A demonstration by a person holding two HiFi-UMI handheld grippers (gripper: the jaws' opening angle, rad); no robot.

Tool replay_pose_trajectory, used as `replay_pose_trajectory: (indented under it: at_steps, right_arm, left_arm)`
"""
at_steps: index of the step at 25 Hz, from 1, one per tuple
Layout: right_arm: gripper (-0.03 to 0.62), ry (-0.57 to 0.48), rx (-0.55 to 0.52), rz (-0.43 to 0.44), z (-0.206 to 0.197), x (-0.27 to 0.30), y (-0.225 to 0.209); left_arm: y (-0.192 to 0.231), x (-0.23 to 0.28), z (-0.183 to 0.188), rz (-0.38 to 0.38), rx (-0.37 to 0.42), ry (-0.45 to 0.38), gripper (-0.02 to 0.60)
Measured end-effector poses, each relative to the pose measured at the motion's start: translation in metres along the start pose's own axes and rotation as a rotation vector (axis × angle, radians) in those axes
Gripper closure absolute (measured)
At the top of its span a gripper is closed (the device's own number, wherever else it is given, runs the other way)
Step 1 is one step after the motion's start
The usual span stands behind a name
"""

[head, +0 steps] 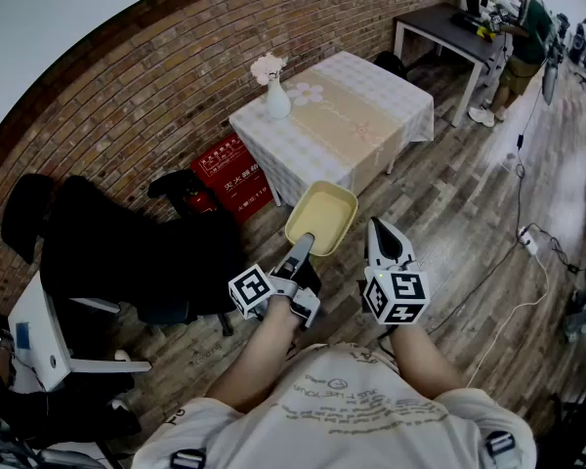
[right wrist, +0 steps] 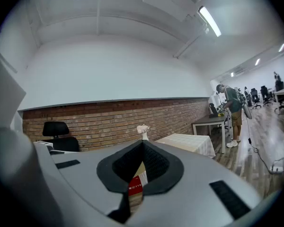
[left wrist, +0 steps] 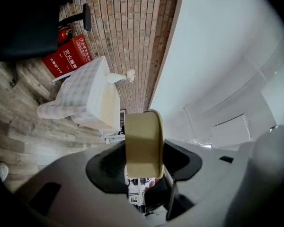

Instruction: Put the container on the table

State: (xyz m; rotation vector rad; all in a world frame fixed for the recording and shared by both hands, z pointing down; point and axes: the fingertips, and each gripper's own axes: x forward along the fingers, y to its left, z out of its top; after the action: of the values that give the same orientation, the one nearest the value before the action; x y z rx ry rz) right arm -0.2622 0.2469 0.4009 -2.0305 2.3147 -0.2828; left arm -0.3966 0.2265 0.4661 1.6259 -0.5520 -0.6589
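A pale yellow rectangular container hangs in the air in front of me, short of the table. My left gripper is shut on its near rim. In the left gripper view the container's wall stands edge-on between the two dark pads. The table, under a checked cloth with a beige runner, stands ahead by the brick wall, with a white vase of flowers on its left corner. My right gripper is beside the container on its right, apart from it. Its jaws meet at the tips with nothing between them.
A red box sits on the floor left of the table. Black office chairs crowd the left side. A dark desk with a person at it stands far right. A cable and power strip lie on the wooden floor.
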Motion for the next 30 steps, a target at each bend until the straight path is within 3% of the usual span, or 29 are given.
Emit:
replay_pose_trajectory:
  at_steps: [14,30]
  right_arm:
    - [0.592,-0.035,0.059,-0.018,0.006,-0.002,-0.031]
    - [0.592,-0.046,0.02,-0.038,0.012,-0.035,-0.104]
  left_arm:
    - [0.006,0.025,-0.015,0.024,0.015,0.027,0.356]
    - [0.0,0.084,-0.091,-0.031,-0.003,0.076,0.356]
